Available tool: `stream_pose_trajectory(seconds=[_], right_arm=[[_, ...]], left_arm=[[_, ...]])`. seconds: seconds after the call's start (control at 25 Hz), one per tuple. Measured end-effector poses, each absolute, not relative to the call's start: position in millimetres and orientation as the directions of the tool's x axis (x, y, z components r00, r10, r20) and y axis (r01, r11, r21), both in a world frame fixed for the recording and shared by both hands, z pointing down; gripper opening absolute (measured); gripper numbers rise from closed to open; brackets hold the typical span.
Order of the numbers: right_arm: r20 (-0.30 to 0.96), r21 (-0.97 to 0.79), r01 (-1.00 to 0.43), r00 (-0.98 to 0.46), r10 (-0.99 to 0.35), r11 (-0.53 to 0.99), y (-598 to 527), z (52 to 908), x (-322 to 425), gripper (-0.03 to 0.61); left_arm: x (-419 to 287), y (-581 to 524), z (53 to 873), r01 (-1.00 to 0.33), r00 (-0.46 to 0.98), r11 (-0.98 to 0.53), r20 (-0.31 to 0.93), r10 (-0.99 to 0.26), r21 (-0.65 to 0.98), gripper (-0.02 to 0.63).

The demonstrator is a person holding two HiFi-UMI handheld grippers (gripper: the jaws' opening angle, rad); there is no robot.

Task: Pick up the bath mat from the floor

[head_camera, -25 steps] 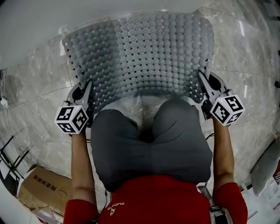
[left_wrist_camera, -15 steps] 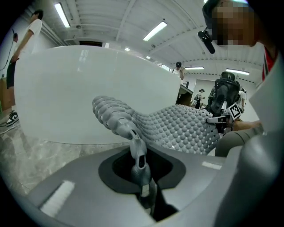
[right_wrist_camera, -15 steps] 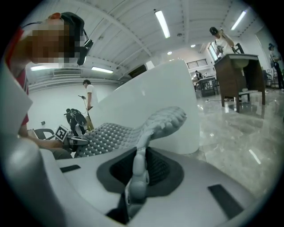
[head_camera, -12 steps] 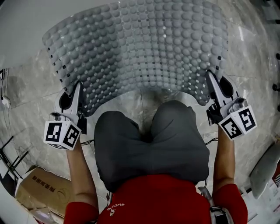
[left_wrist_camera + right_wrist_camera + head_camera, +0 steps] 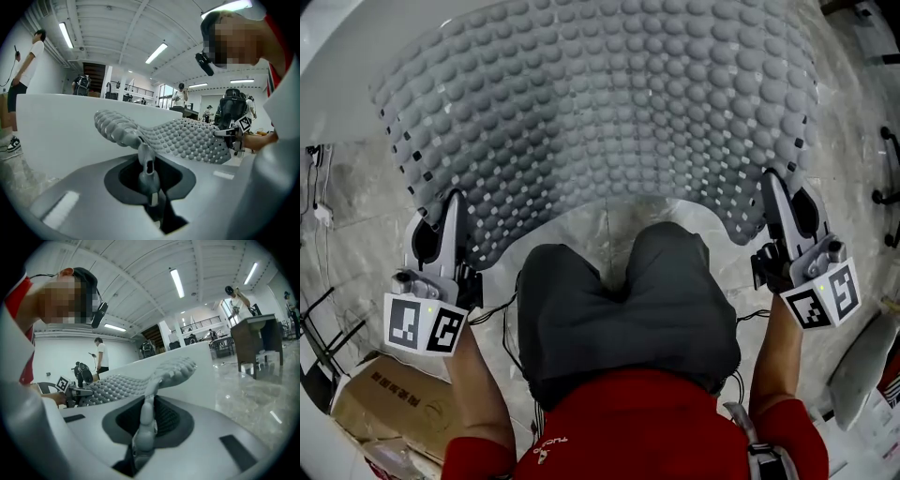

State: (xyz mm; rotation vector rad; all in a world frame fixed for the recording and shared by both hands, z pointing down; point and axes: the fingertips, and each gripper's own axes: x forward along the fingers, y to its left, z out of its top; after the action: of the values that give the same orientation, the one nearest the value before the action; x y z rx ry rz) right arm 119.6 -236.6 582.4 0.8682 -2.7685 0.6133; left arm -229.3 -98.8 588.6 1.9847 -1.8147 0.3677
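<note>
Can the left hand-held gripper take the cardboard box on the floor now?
Probably not: the left hand-held gripper is shut on the bath mat, so not free for the cardboard box.

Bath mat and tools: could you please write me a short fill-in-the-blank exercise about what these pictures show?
1. The mat is ___ in colour.
2. The left tool and the right tool each grip a near ___ of the mat.
3. The box lies nearer the ___ tool.
4. The person's top is ___.
Missing words: grey; corner; left; red.
</note>
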Motion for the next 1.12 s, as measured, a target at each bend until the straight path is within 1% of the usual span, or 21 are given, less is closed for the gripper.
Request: stream_pose_trajectory(seconds=[0.12, 0.24, 0.32, 0.36, 0.44, 0.48, 0.6, 0.76, 0.96, 1.12], right_arm=[[0.324, -0.354, -0.588, -0.806, -0.495, 0.727, -236, 591, 107, 0.048], [0.387, -0.373, -0.604, -0.791, -0.473, 0.704, -225, 597, 85, 0.048], [0.426, -0.364, -0.615, -0.778, -0.462, 0.700, -219, 596, 72, 0.047], [0.449, -0.325, -0.627, -0.761, -0.468, 0.708, -221, 588, 70, 0.046], [0.495, -0.201, -0.657, -0.708, -0.503, 0.727, -230, 559, 74, 0.046], [0.501, -0.168, -0.664, -0.694, -0.517, 0.729, -231, 550, 71, 0.046], [0.492, -0.174, -0.670, -0.694, -0.526, 0.722, -225, 538, 55, 0.046], [0.504, -0.162, -0.672, -0.686, -0.525, 0.723, -222, 520, 54, 0.046], [0.428, -0.209, -0.653, -0.730, -0.532, 0.728, -221, 550, 56, 0.046], [0.407, -0.234, -0.651, -0.740, -0.535, 0.722, -219, 554, 59, 0.046]], left_arm=[[-236, -96, 599, -0.986, 0.127, -0.056, 0.492, -0.861, 0.157, 0.049], [-253, -83, 612, -0.976, 0.152, -0.043, 0.525, -0.837, 0.214, 0.049], [-262, -75, 623, -0.964, 0.171, -0.032, 0.523, -0.835, 0.264, 0.049], [-260, -76, 632, -0.950, 0.191, -0.033, 0.494, -0.848, 0.310, 0.049], [-246, -88, 654, -0.902, 0.241, -0.055, 0.395, -0.887, 0.428, 0.049], [-245, -90, 658, -0.886, 0.254, -0.065, 0.363, -0.896, 0.459, 0.049], [-260, -86, 646, -0.882, 0.263, -0.075, 0.355, -0.897, 0.465, 0.049], [-258, -86, 634, -0.872, 0.277, -0.083, 0.346, -0.896, 0.483, 0.049], [-263, -84, 644, -0.896, 0.252, -0.091, 0.331, -0.909, 0.434, 0.049], [-262, -84, 642, -0.899, 0.254, -0.097, 0.328, -0.910, 0.427, 0.049]])
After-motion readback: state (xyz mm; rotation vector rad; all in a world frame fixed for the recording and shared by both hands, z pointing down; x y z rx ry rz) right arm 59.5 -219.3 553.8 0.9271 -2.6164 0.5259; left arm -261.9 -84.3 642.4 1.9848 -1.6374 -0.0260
